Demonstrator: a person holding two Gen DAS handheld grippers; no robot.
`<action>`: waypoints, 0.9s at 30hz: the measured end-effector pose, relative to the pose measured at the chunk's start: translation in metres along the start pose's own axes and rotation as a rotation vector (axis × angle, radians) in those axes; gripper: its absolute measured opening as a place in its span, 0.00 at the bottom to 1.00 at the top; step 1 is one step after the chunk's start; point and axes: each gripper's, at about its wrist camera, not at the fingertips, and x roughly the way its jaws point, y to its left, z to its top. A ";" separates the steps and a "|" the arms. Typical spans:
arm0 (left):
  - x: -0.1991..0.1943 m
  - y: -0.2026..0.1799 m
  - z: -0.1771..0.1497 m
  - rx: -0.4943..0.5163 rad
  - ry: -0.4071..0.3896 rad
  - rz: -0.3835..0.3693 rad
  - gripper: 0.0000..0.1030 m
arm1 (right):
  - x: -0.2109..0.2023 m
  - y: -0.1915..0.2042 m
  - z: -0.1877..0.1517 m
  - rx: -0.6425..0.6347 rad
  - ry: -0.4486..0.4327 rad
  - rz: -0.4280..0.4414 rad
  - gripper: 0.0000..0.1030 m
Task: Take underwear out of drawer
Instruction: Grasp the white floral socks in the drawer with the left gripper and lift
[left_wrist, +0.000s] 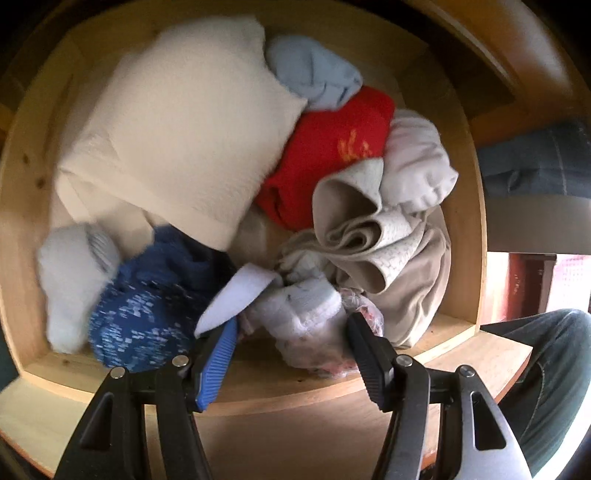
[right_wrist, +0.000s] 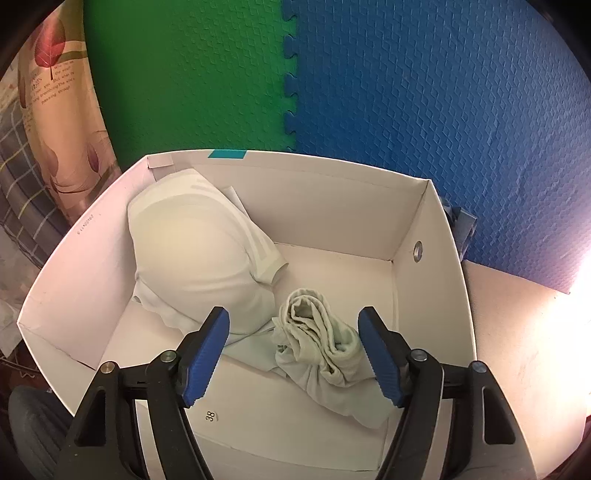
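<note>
**Both tongs wide, nothing gripped**

Left tongs (left_wrist: 291, 328) gape over crumpled white underwear (left_wrist: 303, 314) in the light wooden drawer (left_wrist: 22, 206) (heaped with clothes). Right tongs (right_wrist: 293, 332) hang open, empty, above a pale green garment (right_wrist: 325, 343) inside the white cardboard box (right_wrist: 74, 273).

wooden drawer (left_wrist: 22, 206), pale pine walls, open and seen from above. lying in it, crowded together: large cream waffle-knit garment (left_wrist: 177, 136) at the back left; light blue piece (left_wrist: 314, 72) behind a red garment (left_wrist: 325, 162) with yellow print; white bundle (left_wrist: 417, 162) at the right wall; beige rolled cloth (left_wrist: 369, 236); blue speckled knit (left_wrist: 147, 306) and a pale sock (left_wrist: 70, 284) front left; white underwear (left_wrist: 306, 317) at the front.

white cardboard box (right_wrist: 332, 206) on a pale floor (right_wrist: 517, 332) beside green and blue foam mats (right_wrist: 406, 92). in the box: a whitish folded garment (right_wrist: 195, 251) and a pale green crumpled garment (right_wrist: 321, 339), touching.
</note>
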 end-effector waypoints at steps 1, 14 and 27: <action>0.000 -0.002 0.001 0.002 -0.008 0.004 0.60 | -0.001 0.000 0.000 0.001 -0.008 0.004 0.67; -0.042 -0.006 -0.030 0.023 -0.231 0.015 0.11 | -0.022 0.001 -0.003 0.007 -0.081 -0.008 0.89; -0.173 0.070 -0.081 -0.061 -0.537 0.112 0.10 | -0.059 -0.018 -0.019 0.035 -0.149 -0.024 0.90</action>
